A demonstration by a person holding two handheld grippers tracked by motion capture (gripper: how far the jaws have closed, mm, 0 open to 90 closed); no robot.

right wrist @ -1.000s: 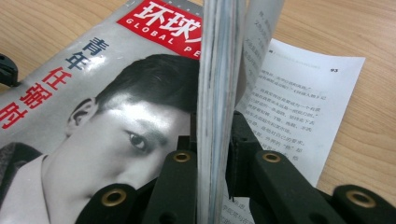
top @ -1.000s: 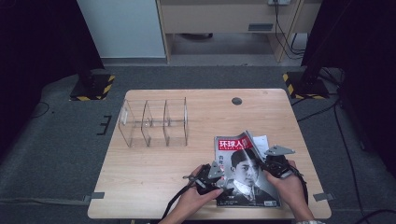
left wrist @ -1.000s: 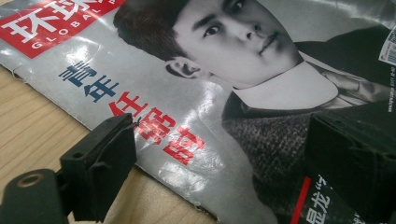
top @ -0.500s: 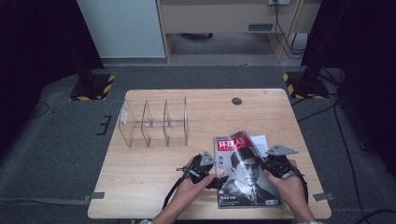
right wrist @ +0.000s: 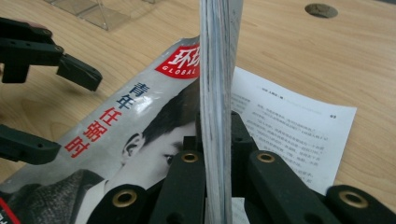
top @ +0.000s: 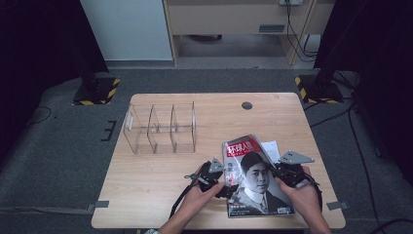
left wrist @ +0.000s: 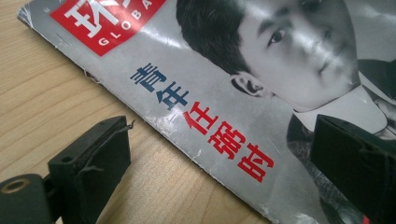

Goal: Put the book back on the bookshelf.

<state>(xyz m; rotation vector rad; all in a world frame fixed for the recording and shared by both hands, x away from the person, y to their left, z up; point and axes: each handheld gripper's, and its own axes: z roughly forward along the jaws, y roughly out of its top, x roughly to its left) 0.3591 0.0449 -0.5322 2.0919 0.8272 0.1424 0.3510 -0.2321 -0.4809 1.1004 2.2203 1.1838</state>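
From the high view a glossy magazine (top: 256,178) lies on the near right part of the pale wood-grain tabletop (top: 160,175), its cover a black-and-white portrait under a red title block. The left claw (top: 221,179) sits at the magazine's left edge and the right claw (top: 281,171) at its right edge, each held in a hand coming in from below. A clear acrylic rack (top: 160,127) with three compartments stands well apart on the left half of the tabletop, and a small round dark grommet (top: 247,105) is set in the wood near the far edge.

The left gripper view adds what the high view cannot resolve: the left claw (left wrist: 219,163) is spread wide, one matte black jaw over bare wood and the other over the cover, straddling the worn, slightly frayed spine edge without touching it. Blue and red printed characters run along that edge, and the coated paper shines.

The right gripper view shows the right claw (right wrist: 217,140) clamped shut on a thick sheaf of the magazine's pages (right wrist: 217,70), which rises upright between the jaws as a striped grey band of page edges. Brass-coloured rivets dot the black linkage. Beside it an inner page (right wrist: 289,126) of small black text lies flat and white on the wood, and the left claw stands open farther off at the left
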